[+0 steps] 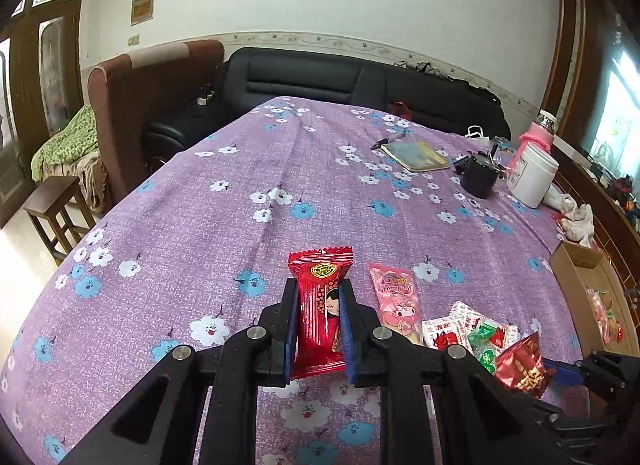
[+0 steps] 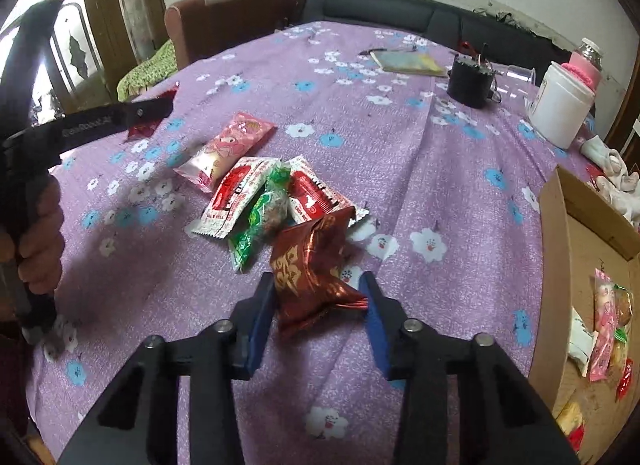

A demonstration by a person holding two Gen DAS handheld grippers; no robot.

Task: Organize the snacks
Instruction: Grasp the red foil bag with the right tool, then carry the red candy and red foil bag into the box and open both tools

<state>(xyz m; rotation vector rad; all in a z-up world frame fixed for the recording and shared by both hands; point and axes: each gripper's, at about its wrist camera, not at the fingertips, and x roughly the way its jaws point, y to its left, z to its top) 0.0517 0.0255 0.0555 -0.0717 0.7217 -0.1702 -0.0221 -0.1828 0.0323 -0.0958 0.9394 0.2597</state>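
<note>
— What is the left gripper (image 1: 319,285) doing?

— Its blue pads are clamping a red snack packet (image 1: 318,329) with a cartoon girl printed on it, and it is holding the packet upright above the purple flowered tablecloth (image 1: 240,193).

— And the right gripper (image 2: 316,279)?

— It is pointing down at the near edge of the snack pile. Its pads are pressing on both sides of a dark red foil packet (image 2: 308,261), which is crumpling between them.

— Where is the rest of the pile lying?

— Just beyond that packet. A green packet (image 2: 260,221) is lying between two red-and-white packets (image 2: 236,193), and a pink packet (image 2: 224,149) is sitting at the far left of the heap.

— Is a container showing?

— Yes, a cardboard box (image 2: 552,245) is sitting at the table's right edge, and several packets are lying inside it. Farther back on the right, a white jar (image 2: 560,105) and a black cup (image 2: 470,81) are standing.
</note>
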